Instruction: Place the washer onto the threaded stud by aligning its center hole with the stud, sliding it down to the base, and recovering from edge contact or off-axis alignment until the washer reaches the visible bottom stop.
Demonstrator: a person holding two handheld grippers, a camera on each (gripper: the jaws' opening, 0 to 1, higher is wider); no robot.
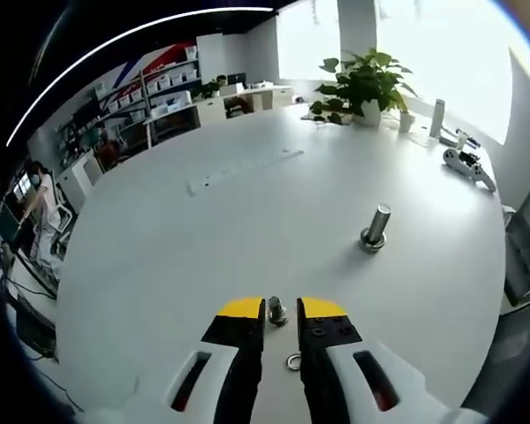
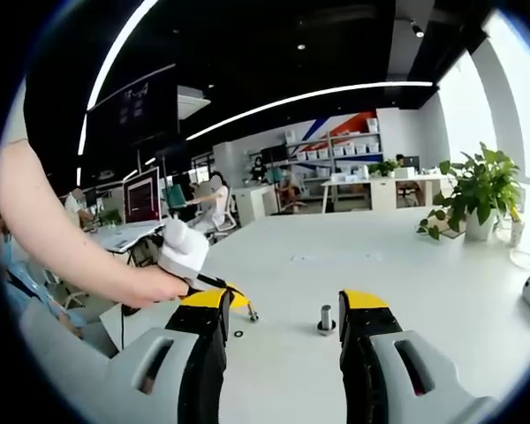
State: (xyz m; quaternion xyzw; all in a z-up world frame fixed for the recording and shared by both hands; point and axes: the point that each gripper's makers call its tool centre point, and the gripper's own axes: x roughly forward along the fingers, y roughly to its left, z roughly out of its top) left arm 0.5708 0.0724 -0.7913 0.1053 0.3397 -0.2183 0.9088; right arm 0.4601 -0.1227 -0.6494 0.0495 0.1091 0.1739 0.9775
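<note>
Stud (image 1: 376,228) stood upright on its round base on the white table (image 1: 203,247), bare, nothing on it yet. Washer (image 1: 293,361) lay flat on the table, well short of the stud on the person's side, down in the gap between the left gripper's jaws. Not picked up.

Left gripper (image 1: 282,309): jaws drawn close, narrow slot left between the yellow tips. A small metal piece (image 1: 276,312), nut or short bolt, sat right at the tips. Could not tell if it was pinched or just lying under them. Probably held low and narrow like this to line up a pick of a small flat part. Judgement only.

Right gripper (image 2: 284,302): jaws spread wide, empty, with the stud framed between them and slightly toward its right jaw. Looked like a standby or steadying pose aimed at the stud. The hand (image 2: 155,284) holding the left gripper came in from the stud's left in the right gripper view.

Around: potted plant (image 1: 364,84) far beyond the stud at the table's back edge, white handheld device (image 1: 468,165) beyond and to the right of the stud, chair (image 1: 526,238) off the table edge to the stud's right. Desks, shelves and people well behind.

In the way: nothing between washer and stud. The small metal piece just beside the washer could get grabbed or knocked instead.
</note>
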